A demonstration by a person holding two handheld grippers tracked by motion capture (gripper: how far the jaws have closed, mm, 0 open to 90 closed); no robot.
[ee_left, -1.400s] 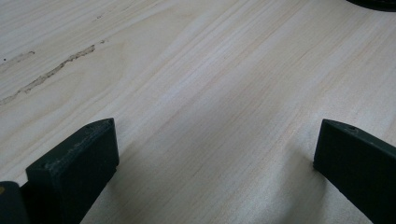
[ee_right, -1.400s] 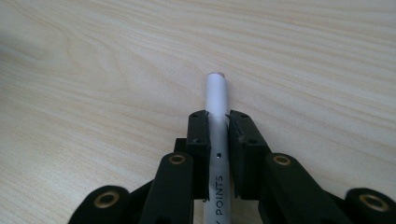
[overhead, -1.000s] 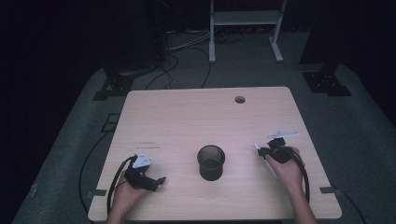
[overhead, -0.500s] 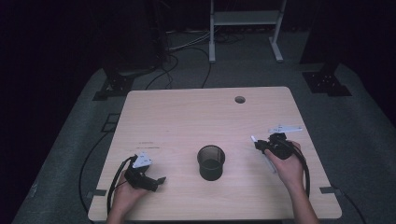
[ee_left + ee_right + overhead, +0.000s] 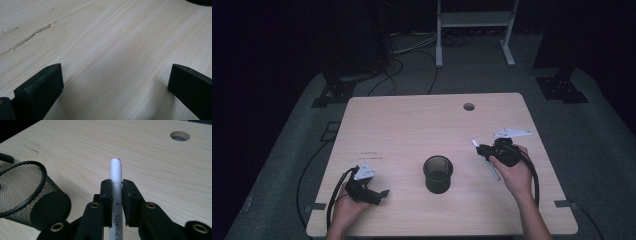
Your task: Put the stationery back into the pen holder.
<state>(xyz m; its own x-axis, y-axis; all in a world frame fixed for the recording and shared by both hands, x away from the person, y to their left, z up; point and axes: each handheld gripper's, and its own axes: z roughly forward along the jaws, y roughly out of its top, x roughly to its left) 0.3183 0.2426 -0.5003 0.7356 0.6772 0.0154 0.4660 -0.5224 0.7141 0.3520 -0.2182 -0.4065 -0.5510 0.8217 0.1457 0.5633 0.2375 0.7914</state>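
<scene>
1. Light wooden table with rounded corners (image 5: pixel 412 130), round cable hole (image 5: pixel 469 106) near its far edge; same hole in the right gripper view (image 5: pixel 180 135).
2. Right gripper (image 5: pixel 482 150) in the person's right hand (image 5: pixel 514 172), right side of the table, grey three-cornered plate on top; the gripper is off the table surface.
3. Right jaws clenched on a white cylindrical pen with dark printed lettering (image 5: pixel 115 173). Pads press both sides of the barrel in the right gripper view.
4. Pen runs lengthwise between the jaws, its rounded white end sticks out past the jaw tips, the printed part runs back toward the gripper body. In the high view the pen (image 5: pixel 493 170) shows as a thin white stick slanting under the gripper.
5. Black wire-mesh pen cup (image 5: pixel 438 173) stands upright near the table's middle, toward the near edge, between the two grippers, apart from both. In the right gripper view the cup (image 5: pixel 27 195) sits left of the jaws, near the pen but not touching.
6. Cup's contents: cannot tell.
7. Left gripper (image 5: pixel 382 194) in the left hand (image 5: pixel 347 210), low at the near left part of the table, black cable looping behind it.
8. Left jaws released, wide apart, bare wood between them in the left gripper view.
9. Scuff mark (image 5: pixel 27 38) on the wood ahead of the left jaws.
10. Grey carpeted floor (image 5: pixel 592 150) around the table, white metal frame (image 5: pixel 474 20) behind it.
</scene>
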